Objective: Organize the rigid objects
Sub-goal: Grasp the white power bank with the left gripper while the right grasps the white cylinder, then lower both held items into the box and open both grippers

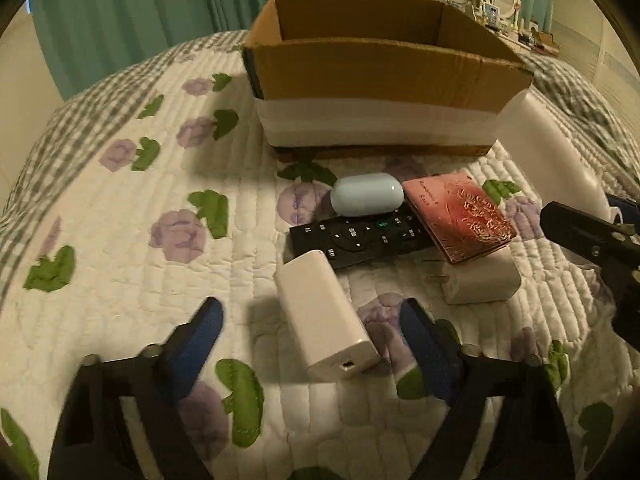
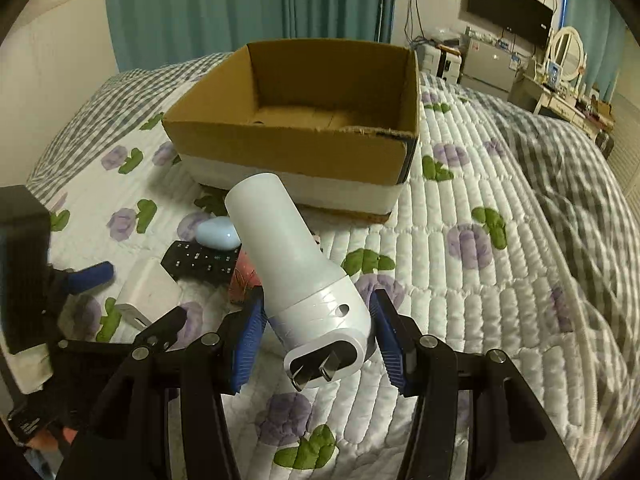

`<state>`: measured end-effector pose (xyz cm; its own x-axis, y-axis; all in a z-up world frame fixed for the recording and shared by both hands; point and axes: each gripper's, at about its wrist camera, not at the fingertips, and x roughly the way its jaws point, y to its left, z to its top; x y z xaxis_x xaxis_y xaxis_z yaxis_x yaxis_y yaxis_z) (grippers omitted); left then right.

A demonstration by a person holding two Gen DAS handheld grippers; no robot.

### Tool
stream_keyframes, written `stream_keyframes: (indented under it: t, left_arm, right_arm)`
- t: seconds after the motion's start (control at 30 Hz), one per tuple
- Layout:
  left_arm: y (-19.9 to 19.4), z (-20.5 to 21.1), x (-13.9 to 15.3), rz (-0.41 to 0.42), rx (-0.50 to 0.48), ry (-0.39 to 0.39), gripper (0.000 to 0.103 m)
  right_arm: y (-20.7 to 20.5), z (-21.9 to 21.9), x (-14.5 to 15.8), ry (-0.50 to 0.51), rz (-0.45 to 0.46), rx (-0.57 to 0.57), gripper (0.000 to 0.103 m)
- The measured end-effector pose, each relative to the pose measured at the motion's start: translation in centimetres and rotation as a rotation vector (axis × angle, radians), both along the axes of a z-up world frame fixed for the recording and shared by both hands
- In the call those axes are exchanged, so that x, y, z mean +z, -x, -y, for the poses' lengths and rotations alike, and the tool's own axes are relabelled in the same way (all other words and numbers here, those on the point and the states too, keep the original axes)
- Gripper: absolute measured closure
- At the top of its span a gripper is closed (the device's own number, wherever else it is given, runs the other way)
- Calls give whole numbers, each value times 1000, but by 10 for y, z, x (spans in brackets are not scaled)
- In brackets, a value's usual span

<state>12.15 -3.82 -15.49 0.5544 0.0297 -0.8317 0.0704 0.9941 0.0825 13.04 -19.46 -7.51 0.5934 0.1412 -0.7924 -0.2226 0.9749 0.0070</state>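
My left gripper (image 1: 310, 316) is open over the quilt, its blue pads either side of a white power bank (image 1: 324, 316) without touching it. Behind it lie a black remote (image 1: 356, 240), a pale blue oval case (image 1: 366, 199), a red booklet (image 1: 460, 216) and a white charger block (image 1: 480, 280). My right gripper (image 2: 316, 332) is shut on a white cylindrical plug-in device (image 2: 296, 272), held above the bed with its prongs toward the camera; it also shows in the left wrist view (image 1: 548, 148). An open cardboard box (image 1: 380, 72) stands behind the pile, empty inside (image 2: 304, 118).
The bed carries a white floral quilt (image 1: 140, 240) with a grey checked blanket (image 2: 560, 168) at its right. Teal curtains (image 2: 240, 4) hang behind. A TV (image 2: 508, 10) and a dresser with a mirror (image 2: 564, 52) stand far right.
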Motion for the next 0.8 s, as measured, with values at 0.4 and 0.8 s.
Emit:
stream_keyframes:
  t: [0.4,0.8]
  left_arm:
    - [13,5,8,27,-53,-9,74]
    - [34,-4,88,207,-69,4,75]
  right_arm:
    - [6,4,4,-6,30,-27,51]
    - [28,4,44,-7,112,-48,51]
